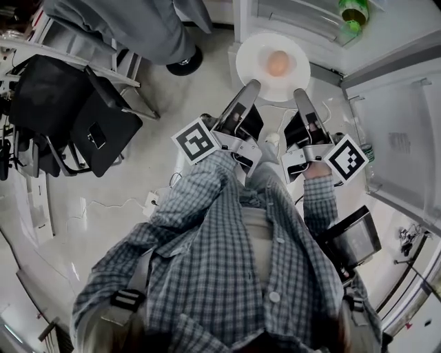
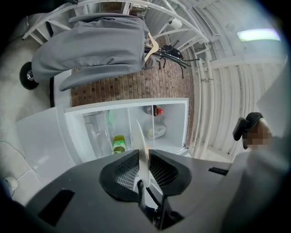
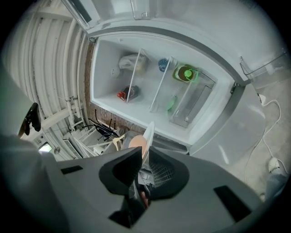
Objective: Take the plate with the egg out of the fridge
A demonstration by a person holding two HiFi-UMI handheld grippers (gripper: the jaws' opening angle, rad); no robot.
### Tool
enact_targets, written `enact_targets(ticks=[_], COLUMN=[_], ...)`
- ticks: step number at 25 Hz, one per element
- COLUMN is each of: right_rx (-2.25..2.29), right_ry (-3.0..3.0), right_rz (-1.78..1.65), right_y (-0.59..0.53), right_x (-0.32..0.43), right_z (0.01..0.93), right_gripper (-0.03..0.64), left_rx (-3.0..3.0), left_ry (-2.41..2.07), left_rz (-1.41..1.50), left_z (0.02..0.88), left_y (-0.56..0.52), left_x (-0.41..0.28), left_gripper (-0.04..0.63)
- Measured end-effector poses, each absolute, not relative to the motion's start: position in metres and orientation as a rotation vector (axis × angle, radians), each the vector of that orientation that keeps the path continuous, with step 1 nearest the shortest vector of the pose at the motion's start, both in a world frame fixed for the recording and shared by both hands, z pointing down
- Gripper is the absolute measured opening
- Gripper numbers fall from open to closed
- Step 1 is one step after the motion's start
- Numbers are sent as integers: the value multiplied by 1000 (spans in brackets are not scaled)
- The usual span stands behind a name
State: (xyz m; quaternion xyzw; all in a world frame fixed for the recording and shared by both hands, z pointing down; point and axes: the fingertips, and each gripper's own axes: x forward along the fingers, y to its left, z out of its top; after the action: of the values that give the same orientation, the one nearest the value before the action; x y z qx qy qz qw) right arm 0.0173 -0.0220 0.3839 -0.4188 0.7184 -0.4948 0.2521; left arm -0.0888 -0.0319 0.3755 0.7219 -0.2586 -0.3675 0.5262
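Observation:
A white plate (image 1: 253, 55) with a brown egg (image 1: 278, 63) on it hangs level over the floor, just outside the open fridge (image 1: 303, 21). My left gripper (image 1: 251, 87) is shut on the plate's near left rim. My right gripper (image 1: 301, 94) is shut on its near right rim. In the left gripper view the plate (image 2: 141, 145) runs edge-on between the left gripper (image 2: 144, 167) pads. In the right gripper view the right gripper (image 3: 144, 160) clamps the plate rim (image 3: 148, 133), with the egg (image 3: 137, 145) showing just beside it.
The fridge interior (image 3: 136, 68) holds a green bottle (image 3: 185, 73) and a few other items on its shelves. Its open door (image 1: 403, 131) stands at the right. A person in grey (image 1: 131, 27) stands at the upper left beside a black chair (image 1: 76, 114). Cables lie on the floor.

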Motion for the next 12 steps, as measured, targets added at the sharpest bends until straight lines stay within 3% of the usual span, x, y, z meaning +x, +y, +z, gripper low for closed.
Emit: enact_targets(ticks=[12], right_rx=[-1185], right_ry=[1908], right_rz=[-1365], right_y=[-12], right_x=[24], right_z=[393], right_gripper=[49], left_rx=[1638], left_ry=[-574], left_rz=[-852], left_z=[391], left_y=[-28], left_x=[-82], left_gripper=[74])
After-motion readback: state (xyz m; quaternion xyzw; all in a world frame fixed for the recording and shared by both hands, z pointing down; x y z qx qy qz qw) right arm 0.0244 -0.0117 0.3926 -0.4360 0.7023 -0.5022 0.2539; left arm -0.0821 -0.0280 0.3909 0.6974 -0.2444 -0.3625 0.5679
